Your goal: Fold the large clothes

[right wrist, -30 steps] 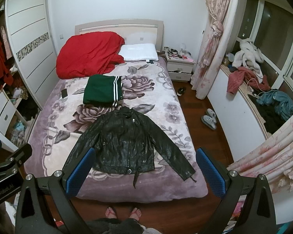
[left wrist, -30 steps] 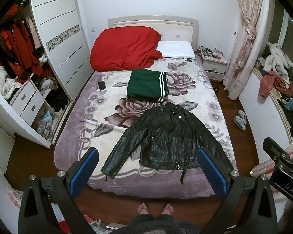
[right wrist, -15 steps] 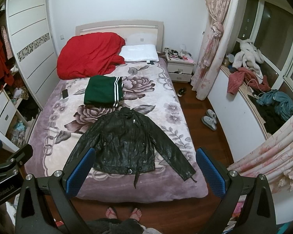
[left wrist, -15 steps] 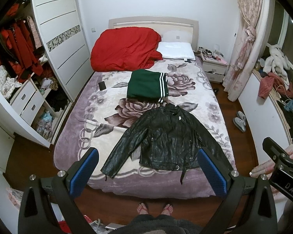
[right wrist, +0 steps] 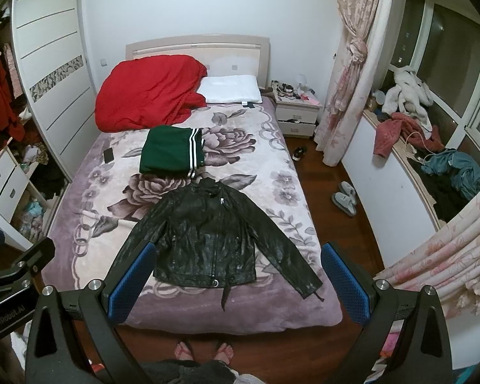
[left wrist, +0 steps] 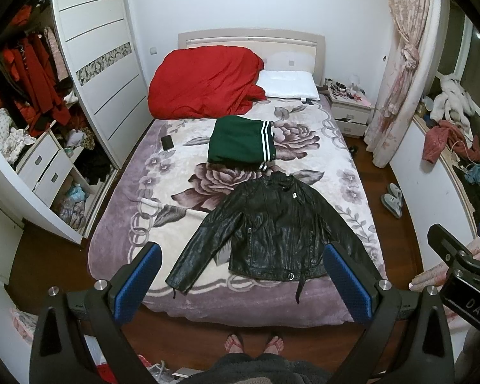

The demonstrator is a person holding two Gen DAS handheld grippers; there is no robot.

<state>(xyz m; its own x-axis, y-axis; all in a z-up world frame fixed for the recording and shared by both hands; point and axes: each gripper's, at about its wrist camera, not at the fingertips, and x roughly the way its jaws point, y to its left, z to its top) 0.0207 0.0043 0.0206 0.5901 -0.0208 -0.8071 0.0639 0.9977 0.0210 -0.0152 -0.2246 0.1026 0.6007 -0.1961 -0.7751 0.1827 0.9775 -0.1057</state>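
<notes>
The person's feet [left wrist: 253,345] stood at the foot of the bed [left wrist: 208,300], both tools held high above it. The left gripper [left wrist: 240,275] hung with its blue pads wide apart, gripping nothing; the right gripper [right wrist: 236,275] was spread the same way, empty. Beyond them the black leather jacket [left wrist: 272,227] lay flat on the flowered blanket [left wrist: 176,172], sleeves splayed, belt end trailing over the near edge. Just past its collar sat a folded green garment [left wrist: 240,144] with white stripes. Farther back lay a red duvet [left wrist: 204,80] beside a white pillow [left wrist: 288,84].
</notes>
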